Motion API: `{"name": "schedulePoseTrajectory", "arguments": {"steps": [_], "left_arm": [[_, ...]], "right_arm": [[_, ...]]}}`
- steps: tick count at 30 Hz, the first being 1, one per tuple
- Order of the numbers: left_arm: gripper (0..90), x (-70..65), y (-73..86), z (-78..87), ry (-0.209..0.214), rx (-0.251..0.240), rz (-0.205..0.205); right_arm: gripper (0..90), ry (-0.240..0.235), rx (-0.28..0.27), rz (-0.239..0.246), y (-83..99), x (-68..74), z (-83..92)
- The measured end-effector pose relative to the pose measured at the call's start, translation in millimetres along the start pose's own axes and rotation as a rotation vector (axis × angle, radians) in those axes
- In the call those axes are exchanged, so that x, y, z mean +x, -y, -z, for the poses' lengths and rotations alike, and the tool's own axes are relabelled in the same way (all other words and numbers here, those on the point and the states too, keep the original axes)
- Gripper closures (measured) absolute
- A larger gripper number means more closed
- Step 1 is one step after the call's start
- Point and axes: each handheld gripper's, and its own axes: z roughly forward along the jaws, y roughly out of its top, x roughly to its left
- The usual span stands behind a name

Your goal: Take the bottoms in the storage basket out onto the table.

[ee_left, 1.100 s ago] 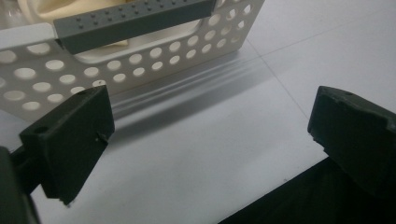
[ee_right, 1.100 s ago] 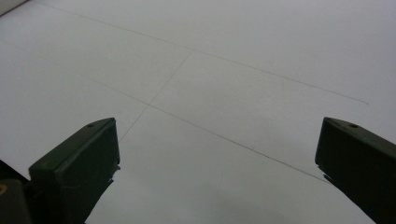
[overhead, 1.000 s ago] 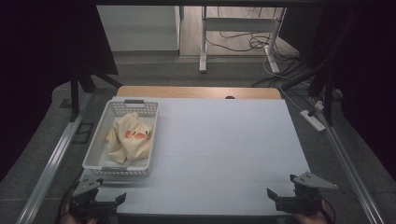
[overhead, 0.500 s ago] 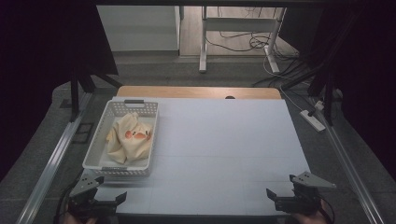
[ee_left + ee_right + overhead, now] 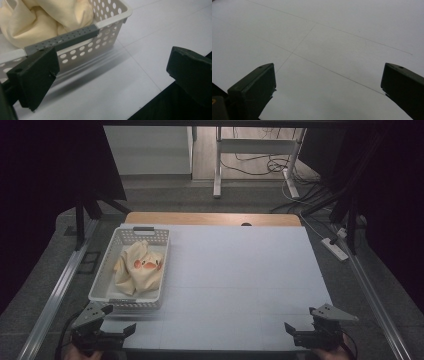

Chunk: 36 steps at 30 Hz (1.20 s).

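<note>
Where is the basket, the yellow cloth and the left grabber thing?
basket (image 5: 100,292): high view, on its left white rim.
yellow cloth (image 5: 135,275): high view, middle of the crumpled bundle inside the basket.
left gripper (image 5: 116,324): high view, gap between its open fingertips.

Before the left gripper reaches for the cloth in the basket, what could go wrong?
1. The left gripper sits low before the basket wall; going straight ahead, it may push the basket.
2. The cloth is crumpled, so the open jaws may catch only one fold.
</note>
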Motion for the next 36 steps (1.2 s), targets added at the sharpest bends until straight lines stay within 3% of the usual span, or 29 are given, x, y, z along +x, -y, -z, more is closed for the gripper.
{"name": "schedulePoseTrajectory", "arguments": {"steps": [4,9,24,36], "left_arm": [[0.0,4.1,-1.5,-0.1,-0.011,-0.010,0.013],[0.0,7.0,-4.7,-1.5,-0.054,0.009,0.021],[0.0,17.2,-19.5,-10.8,-0.010,-0.002,0.028],[0.0,25.7,-34.0,-19.6,-0.015,0.022,0.027]], "right_arm": [[0.3,0.002,0.002,-0.001,-0.1,0.1,-0.2],[0.3,0.004,0.001,-0.005,-0.1,-0.1,-0.1],[0.3,0.000,0.001,-0.011,-0.1,-1.2,0.1],[0.3,0.001,0.004,-0.012,-0.2,-1.1,-0.6]]}}
